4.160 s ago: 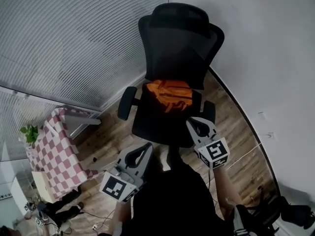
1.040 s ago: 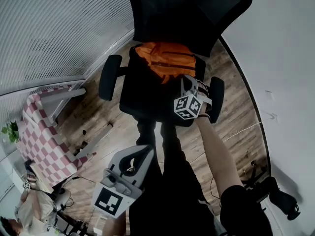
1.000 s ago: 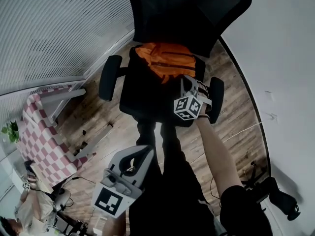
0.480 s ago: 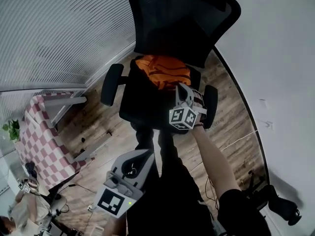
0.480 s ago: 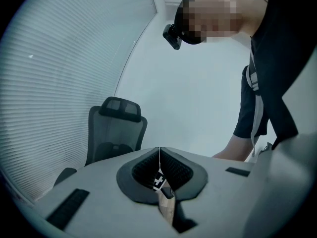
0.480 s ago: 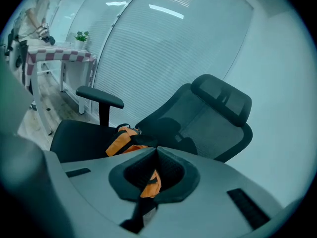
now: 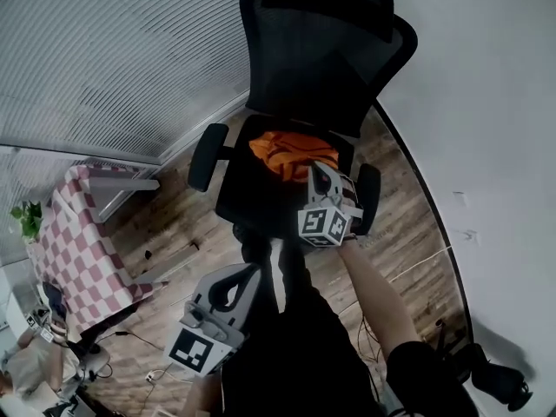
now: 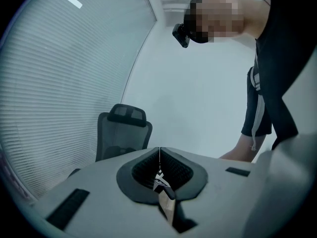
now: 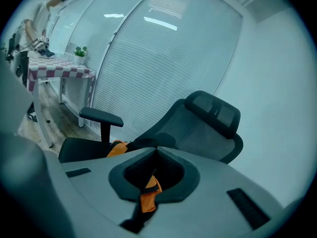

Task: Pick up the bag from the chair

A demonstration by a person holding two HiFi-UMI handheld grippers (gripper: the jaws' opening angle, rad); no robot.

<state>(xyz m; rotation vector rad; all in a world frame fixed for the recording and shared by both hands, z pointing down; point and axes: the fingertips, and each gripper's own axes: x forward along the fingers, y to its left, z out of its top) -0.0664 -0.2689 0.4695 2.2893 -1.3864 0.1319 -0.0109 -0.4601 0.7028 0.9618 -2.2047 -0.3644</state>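
Your tally:
- chair: 1, armrests: 2
- orange bag: 1
- grippers in your hands: 2, left gripper, right gripper
- checkered desk: 1
- potted plant: 1

Right gripper: held out ahead of the body, tilted somewhat downward, its marker cube facing up toward the head camera
Right jaws: closed, tips meeting, with an orange bag strap caught in the hollow just behind them
Right forearm: bare, stretched forward from the lower right, nearly straight
Left gripper: low and close to the body, well apart from the right one, pointing forward and slightly down
Left jaws: together, tips meeting in a thin line
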